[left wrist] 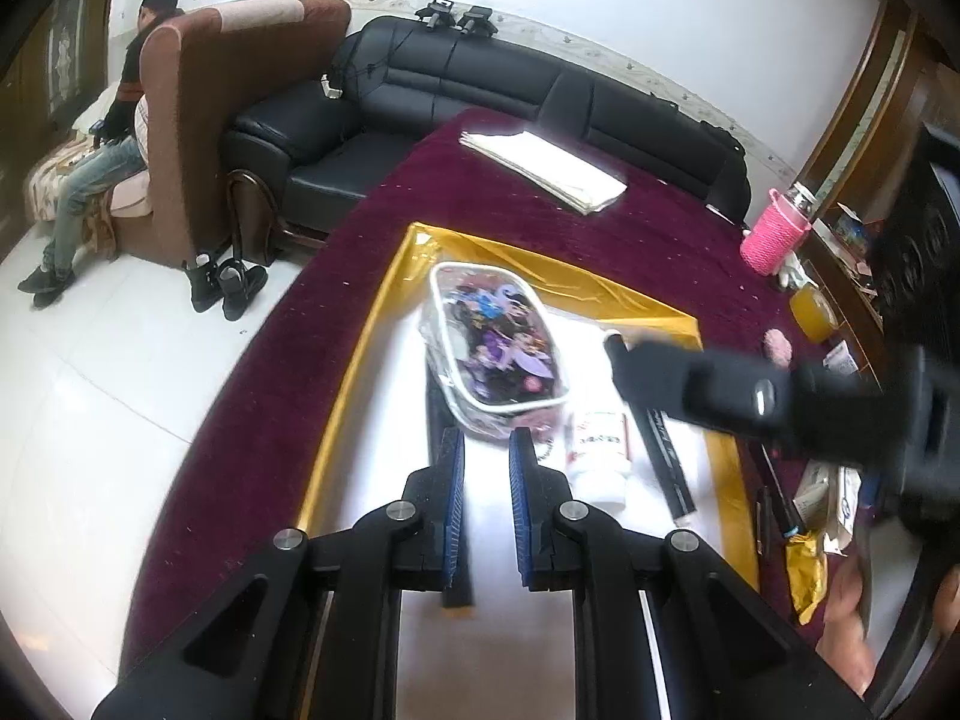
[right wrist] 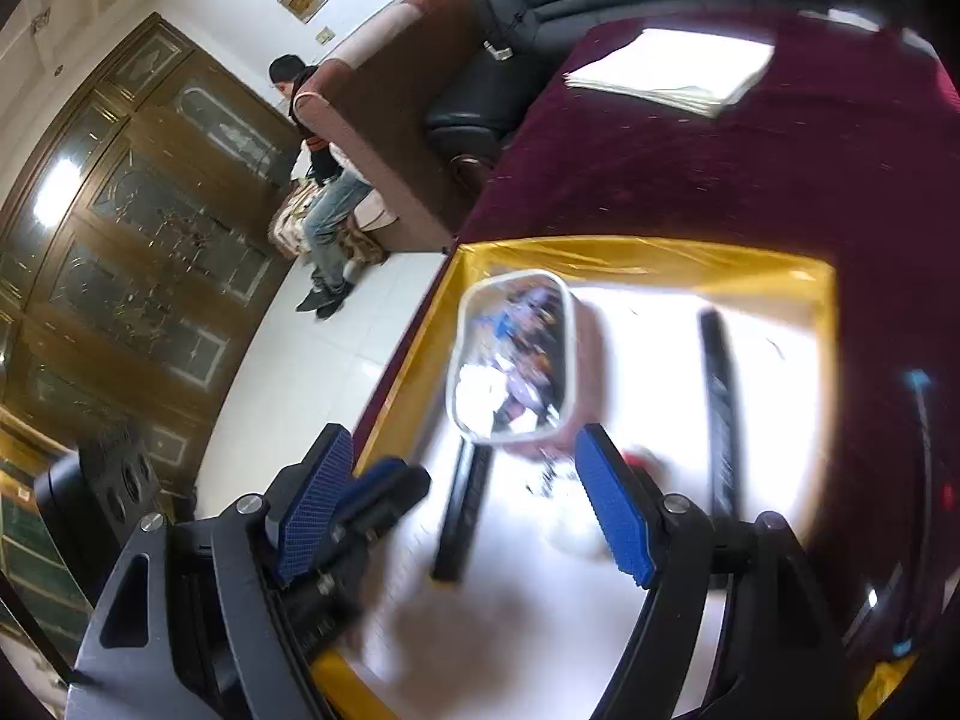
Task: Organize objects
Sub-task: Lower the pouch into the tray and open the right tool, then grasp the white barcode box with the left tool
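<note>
A clear zip pouch [left wrist: 495, 351] with cartoon prints lies on a white mat with a gold border [left wrist: 372, 354]. A white bottle [left wrist: 600, 450] and two black bars [left wrist: 669, 456] lie beside it. My left gripper [left wrist: 485, 468] is open a little and empty, just short of the pouch. My right gripper [left wrist: 624, 354] comes in blurred from the right, above the mat. In the right wrist view the right gripper [right wrist: 465, 501] is open wide and empty above the mat, with the pouch [right wrist: 516, 360] ahead and the left gripper's fingers [right wrist: 384, 480] at its left.
The mat lies on a maroon tablecloth [left wrist: 600, 240]. Folded white paper [left wrist: 540, 168] lies at the far side. A pink woven holder [left wrist: 771, 234], a jar and clutter stand at the right edge. A black sofa [left wrist: 480, 78] and a seated person [left wrist: 120, 120] are beyond.
</note>
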